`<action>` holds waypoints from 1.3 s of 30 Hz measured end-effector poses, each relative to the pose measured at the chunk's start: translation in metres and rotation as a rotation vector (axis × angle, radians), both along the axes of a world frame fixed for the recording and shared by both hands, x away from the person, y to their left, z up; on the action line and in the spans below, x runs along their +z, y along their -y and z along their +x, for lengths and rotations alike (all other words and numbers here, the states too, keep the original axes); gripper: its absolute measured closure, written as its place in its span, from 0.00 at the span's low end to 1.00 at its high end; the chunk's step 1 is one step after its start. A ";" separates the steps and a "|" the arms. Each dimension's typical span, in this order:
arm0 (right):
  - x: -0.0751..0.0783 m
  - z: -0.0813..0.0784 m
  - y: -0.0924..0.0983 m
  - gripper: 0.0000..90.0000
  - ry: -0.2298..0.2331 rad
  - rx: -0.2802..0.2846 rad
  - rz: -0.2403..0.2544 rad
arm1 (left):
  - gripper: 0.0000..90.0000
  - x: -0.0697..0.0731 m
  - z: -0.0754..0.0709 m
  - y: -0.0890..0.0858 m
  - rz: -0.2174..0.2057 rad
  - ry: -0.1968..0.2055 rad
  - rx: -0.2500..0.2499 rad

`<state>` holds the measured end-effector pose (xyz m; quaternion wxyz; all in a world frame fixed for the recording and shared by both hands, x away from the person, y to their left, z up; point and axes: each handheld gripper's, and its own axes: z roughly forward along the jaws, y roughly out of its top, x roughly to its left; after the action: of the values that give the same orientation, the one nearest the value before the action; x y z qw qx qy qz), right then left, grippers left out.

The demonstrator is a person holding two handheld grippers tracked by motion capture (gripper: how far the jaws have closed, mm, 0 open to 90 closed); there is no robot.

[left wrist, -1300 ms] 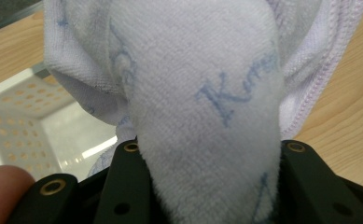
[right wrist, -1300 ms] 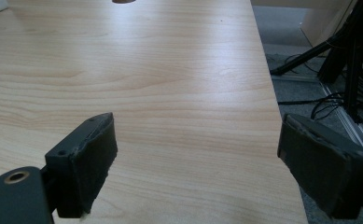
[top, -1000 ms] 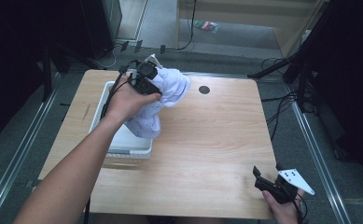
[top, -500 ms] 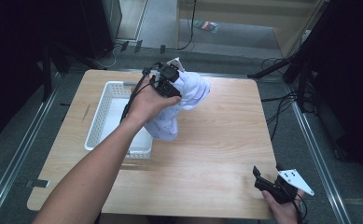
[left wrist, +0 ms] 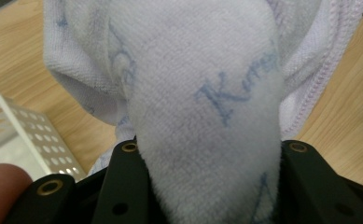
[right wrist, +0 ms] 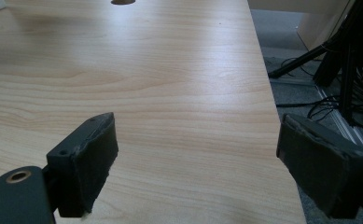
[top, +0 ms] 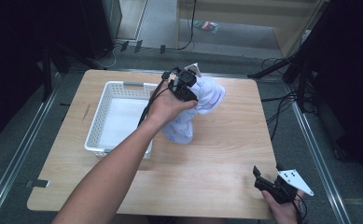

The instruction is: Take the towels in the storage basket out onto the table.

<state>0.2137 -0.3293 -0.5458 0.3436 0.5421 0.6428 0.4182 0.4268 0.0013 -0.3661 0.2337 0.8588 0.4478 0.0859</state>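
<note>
A white towel with faint blue lettering (top: 201, 103) hangs bunched above the wooden table (top: 216, 154), its lower end drooping toward the tabletop just right of the basket. My left gripper (top: 188, 86) is shut on the towel. In the left gripper view the towel (left wrist: 202, 107) bulges up between the two black jaws and spreads wide above them. My right gripper (top: 263, 183) rests at the table's near right corner, open. In the right gripper view its pads (right wrist: 93, 156) stand far apart over bare wood, with nothing between them.
A white perforated plastic basket (top: 105, 107) sits on the left half of the table, and a corner of the basket (left wrist: 30, 140) appears in the left gripper view. A small round hole (right wrist: 122, 2) marks the tabletop's far side. Cables and stands lie on the floor around the table.
My left hand has carried the towel rightward, from over the basket to the table beside it, and a little lower. The right gripper has stayed put.
</note>
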 end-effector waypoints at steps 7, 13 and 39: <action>0.000 0.000 0.000 0.14 -0.003 -0.002 0.002 | 0.69 -0.012 0.002 0.009 -0.011 -0.013 -0.016; 0.000 0.000 0.000 0.14 -0.004 -0.006 0.002 | 0.67 -0.035 0.003 0.014 -0.024 -0.027 -0.012; 0.000 0.001 0.000 0.15 -0.006 -0.002 -0.001 | 0.63 -0.098 0.007 0.023 0.001 -0.118 -0.018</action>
<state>0.2148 -0.3295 -0.5459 0.3424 0.5437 0.6434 0.4161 0.4338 -0.0214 -0.4636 0.2071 0.8666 0.4529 0.0331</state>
